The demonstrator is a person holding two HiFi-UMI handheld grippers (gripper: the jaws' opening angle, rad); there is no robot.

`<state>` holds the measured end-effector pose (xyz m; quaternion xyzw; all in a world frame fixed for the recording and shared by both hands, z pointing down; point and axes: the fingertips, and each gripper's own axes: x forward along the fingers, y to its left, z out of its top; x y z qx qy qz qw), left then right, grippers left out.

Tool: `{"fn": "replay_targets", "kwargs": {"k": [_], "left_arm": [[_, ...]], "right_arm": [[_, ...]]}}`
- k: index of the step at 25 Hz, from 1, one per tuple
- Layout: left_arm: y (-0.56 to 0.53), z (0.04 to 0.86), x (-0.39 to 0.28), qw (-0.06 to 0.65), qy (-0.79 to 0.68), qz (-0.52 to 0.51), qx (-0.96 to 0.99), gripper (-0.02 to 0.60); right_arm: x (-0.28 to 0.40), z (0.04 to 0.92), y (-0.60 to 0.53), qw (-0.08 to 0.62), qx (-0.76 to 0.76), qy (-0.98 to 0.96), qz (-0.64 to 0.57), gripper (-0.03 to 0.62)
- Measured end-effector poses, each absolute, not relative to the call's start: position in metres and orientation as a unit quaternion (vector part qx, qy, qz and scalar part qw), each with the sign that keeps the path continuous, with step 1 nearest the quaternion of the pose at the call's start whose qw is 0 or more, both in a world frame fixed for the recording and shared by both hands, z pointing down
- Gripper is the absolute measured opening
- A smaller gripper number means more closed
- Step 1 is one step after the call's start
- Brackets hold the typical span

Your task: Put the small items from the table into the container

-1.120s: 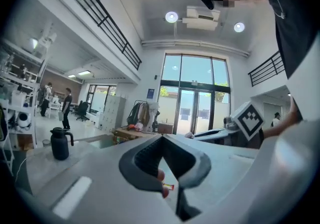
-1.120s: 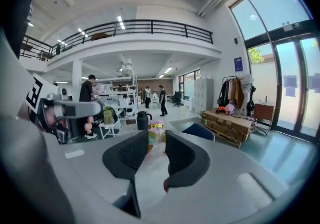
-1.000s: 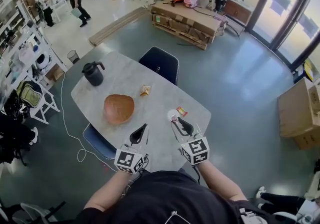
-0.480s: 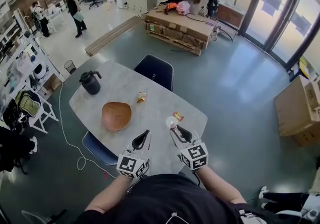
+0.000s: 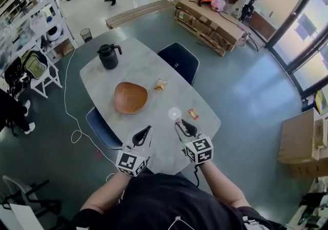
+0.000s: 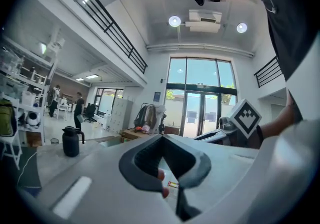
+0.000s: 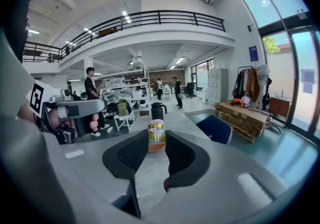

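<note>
**Small jar pinched in the right gripper**

The pink-lidded jar stands upright between the right gripper's jaws, with both pads pressing its sides, over the near end of the table. A red packet lies just beside it. The brown bowl and a yellow packet lie farther up the table. The left gripper hovers alongside, its jaws pressed together on nothing.

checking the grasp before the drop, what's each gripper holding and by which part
Right gripper clamps a small pink-lidded jar by its sides, between the jaw tips. Left gripper is shut and empty.
</note>
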<state>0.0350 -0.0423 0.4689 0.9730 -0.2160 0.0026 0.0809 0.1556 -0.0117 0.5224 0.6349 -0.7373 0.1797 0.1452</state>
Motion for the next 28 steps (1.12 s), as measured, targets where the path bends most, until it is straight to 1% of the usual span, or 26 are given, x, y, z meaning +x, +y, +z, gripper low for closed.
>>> {"fn": "replay_targets", "kwargs": {"k": [5, 8, 11, 16, 18, 21, 23, 28], "left_arm": [[-0.057, 0.488, -0.018, 0.109, -0.324, 0.007, 0.940, 0.003], [-0.068, 0.501, -0.068, 0.118, -0.390, 0.013, 0.913, 0.003], [-0.070, 0.518, -0.115, 0.121, -0.450, 0.023, 0.884, 0.003], [-0.060, 0.543, -0.174, 0.129, -0.526, 0.024, 0.840, 0.003], [-0.055, 0.553, -0.194, 0.138, -0.549, 0.016, 0.824, 0.003], [-0.044, 0.574, -0.208, 0.165, -0.568, 0.021, 0.806, 0.003], [-0.035, 0.590, -0.213, 0.185, -0.574, 0.031, 0.797, 0.003], [-0.031, 0.612, -0.219, 0.211, -0.579, 0.036, 0.786, 0.003]], "right_arm": [[0.123, 0.557, -0.073, 0.215, 0.534, -0.795, 0.192, 0.135], [0.097, 0.591, -0.129, 0.262, 0.484, -0.813, 0.190, 0.135], [0.072, 0.641, -0.187, 0.309, 0.444, -0.819, 0.194, 0.135], [0.037, 0.745, -0.260, 0.398, 0.387, -0.801, 0.227, 0.135], [0.025, 0.776, -0.285, 0.437, 0.374, -0.788, 0.219, 0.135], [0.016, 0.814, -0.308, 0.503, 0.350, -0.768, 0.186, 0.135], [0.017, 0.839, -0.313, 0.532, 0.339, -0.753, 0.187, 0.136], [0.025, 0.875, -0.331, 0.551, 0.348, -0.727, 0.218, 0.137]]}}
